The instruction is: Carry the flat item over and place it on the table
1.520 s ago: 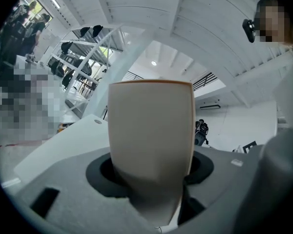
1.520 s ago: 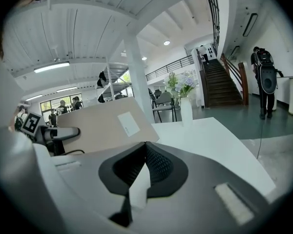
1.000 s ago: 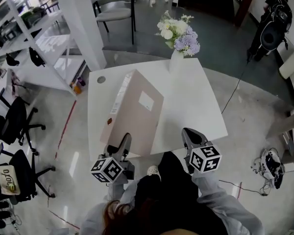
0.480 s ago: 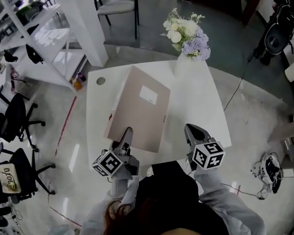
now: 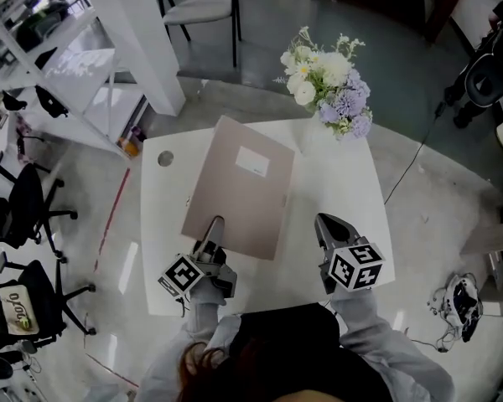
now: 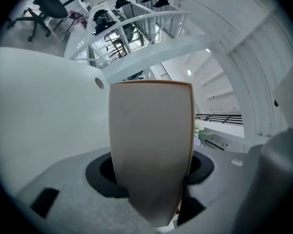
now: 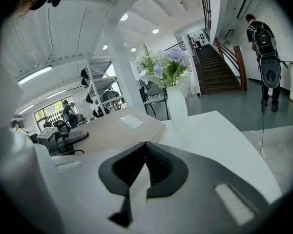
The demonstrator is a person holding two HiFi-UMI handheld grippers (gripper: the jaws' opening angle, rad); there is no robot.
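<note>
1. A white table [image 5: 344,191] carries a beige folder [image 5: 239,187], which lies flat on its left half.
2. The folder sits askew: its far corner reaches close to the far edge, and its near short side stops short of the near edge.
3. A white label [image 5: 253,161] sits on the folder's top face, towards its far end.
4. The left gripper [image 5: 211,229] is clamped on the folder's near short side. In the left gripper view the beige board fills the gap between the jaws, with the pads against it.
5. The right gripper [image 5: 325,224] hovers over the table's near right part, just beside the folder's right corner but apart from it. Its jaws are pressed together with nothing between them.
6. A white vase of flowers [image 5: 327,86] stands at the far edge, right of the folder's far corner and not touching it.
7. A round hole [image 5: 165,158] marks the table near its far left corner.
8. Beyond the table stand a grey chair [image 5: 201,7] and a white shelf [image 5: 67,65]. Black office chairs [image 5: 17,212] are on the floor to the left.
9. A person with a backpack [image 5: 490,74] stands well apart at the far right.
</note>
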